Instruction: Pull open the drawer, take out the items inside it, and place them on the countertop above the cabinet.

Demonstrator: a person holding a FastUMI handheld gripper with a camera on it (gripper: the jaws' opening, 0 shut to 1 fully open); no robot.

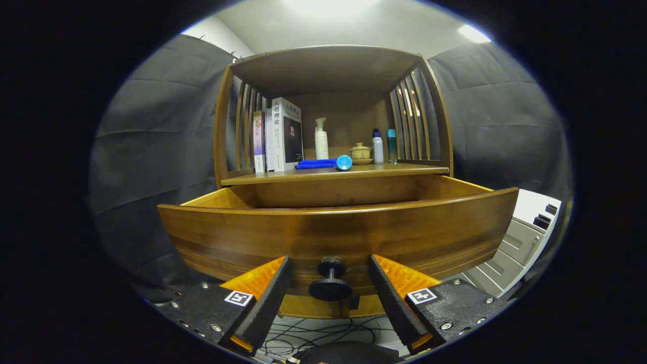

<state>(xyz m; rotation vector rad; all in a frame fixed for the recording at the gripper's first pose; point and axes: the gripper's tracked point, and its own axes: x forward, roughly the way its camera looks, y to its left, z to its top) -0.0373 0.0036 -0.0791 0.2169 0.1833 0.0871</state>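
The wooden drawer (333,227) stands pulled out toward me, its curved front filling the space just ahead of the fingers. Its round black knob (329,283) sits between the two fingers, which stand apart from it on either side. My gripper (329,270) is open and holds nothing. The drawer's inside is hidden behind its front panel. Above it lies the countertop (404,170), where a blue cloth (316,164) and a blue round item (343,162) rest near its front edge.
On the shelf stand books (280,135) at the left, a white pump bottle (321,140), a small lidded teacup (360,152) and two slim bottles (384,146). Slatted wooden sides frame it. A grey cabinet (520,242) sits at the right; cables (323,336) lie on the floor below.
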